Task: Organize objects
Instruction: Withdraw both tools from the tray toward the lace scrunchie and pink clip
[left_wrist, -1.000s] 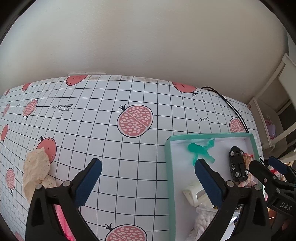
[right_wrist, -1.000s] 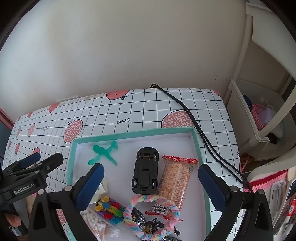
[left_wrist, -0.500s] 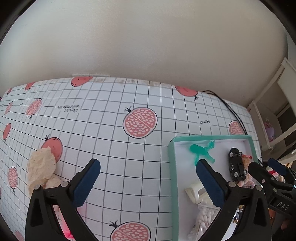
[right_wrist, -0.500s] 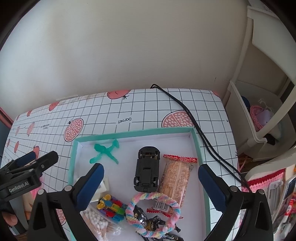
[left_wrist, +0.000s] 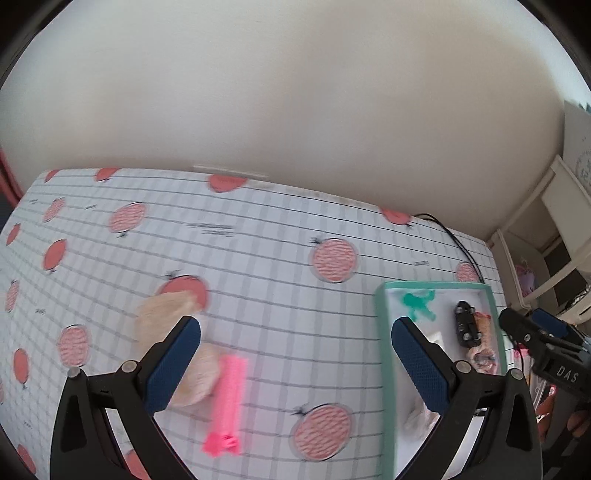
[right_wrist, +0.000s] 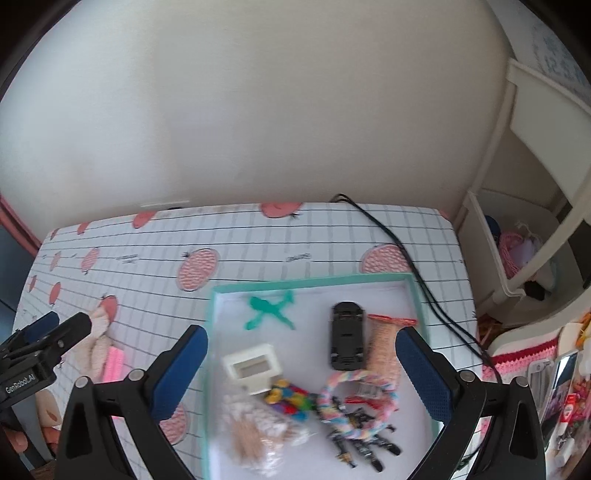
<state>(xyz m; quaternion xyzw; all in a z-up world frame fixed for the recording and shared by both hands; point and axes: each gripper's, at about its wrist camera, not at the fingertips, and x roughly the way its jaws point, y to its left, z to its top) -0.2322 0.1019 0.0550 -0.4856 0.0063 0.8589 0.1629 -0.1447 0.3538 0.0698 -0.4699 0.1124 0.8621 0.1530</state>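
Views have pulled back since a moment ago, baring a pink comb (left_wrist: 226, 398) and beige cloth (left_wrist: 173, 332) on the tablecloth (left_wrist: 280, 295) left of the teal tray (right_wrist: 210, 354). Left gripper (left_wrist: 295, 363) and right gripper (right_wrist: 301, 367) hang spread and empty. In the tray lie a black toy car (right_wrist: 345, 339), green figure (right_wrist: 271, 308) and rope ring (right_wrist: 354, 398). A black cable (right_wrist: 417, 269) runs along its right side.

Soft, even daylight fills both views, with no glare or hard shadows. Motion blur smears the tabletop (left_wrist: 258, 295) grid and the pink comb (left_wrist: 227, 402). Fisheye distortion bends the edges, and the corners go black.
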